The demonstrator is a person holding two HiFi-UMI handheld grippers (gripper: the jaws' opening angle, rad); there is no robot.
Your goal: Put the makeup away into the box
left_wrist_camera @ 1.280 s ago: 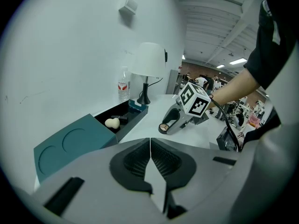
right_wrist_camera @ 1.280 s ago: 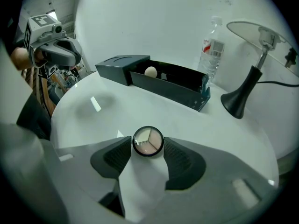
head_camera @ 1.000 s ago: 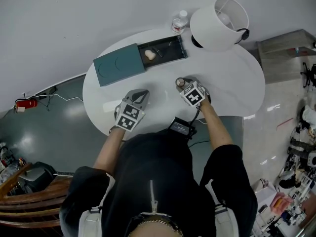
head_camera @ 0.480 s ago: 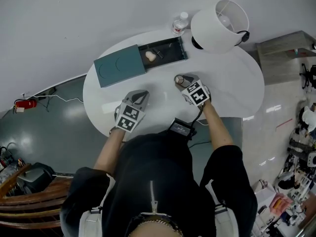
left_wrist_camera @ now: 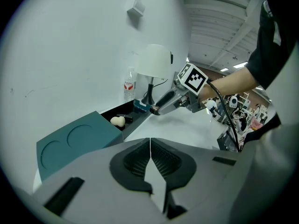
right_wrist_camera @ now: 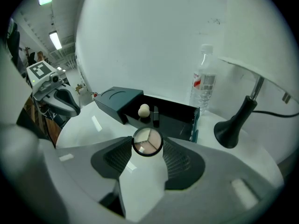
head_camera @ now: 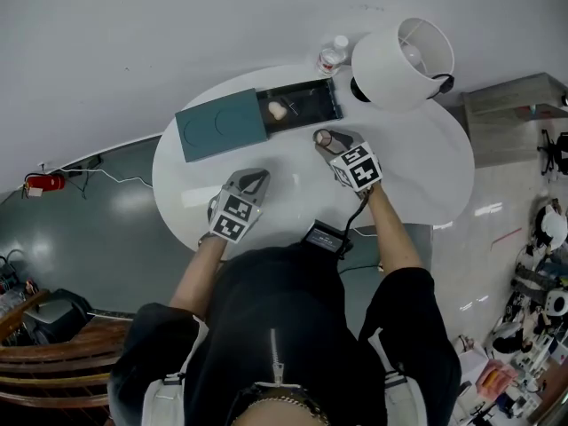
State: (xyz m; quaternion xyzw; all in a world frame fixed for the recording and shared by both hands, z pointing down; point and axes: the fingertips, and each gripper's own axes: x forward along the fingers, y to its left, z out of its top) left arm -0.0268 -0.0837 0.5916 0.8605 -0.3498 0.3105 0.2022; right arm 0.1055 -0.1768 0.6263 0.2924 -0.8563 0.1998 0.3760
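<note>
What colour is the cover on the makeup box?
Dark teal; the cover shows best in the head view.

Bare table [head_camera: 293, 171] is offered before the open box [head_camera: 324, 100]; its right end is crowded by bottle [head_camera: 333, 56] and lamp [head_camera: 401, 51], its left covered by the lid [head_camera: 222, 124].

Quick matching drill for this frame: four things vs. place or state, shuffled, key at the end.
1. round compact
2. beige sponge
3. water bottle
4. left gripper

A. shut, nothing in it
B. lying in the open box
C. clamped in the right gripper
D. standing next to the lamp base

Pairs: 1-C, 2-B, 3-D, 4-A
</note>
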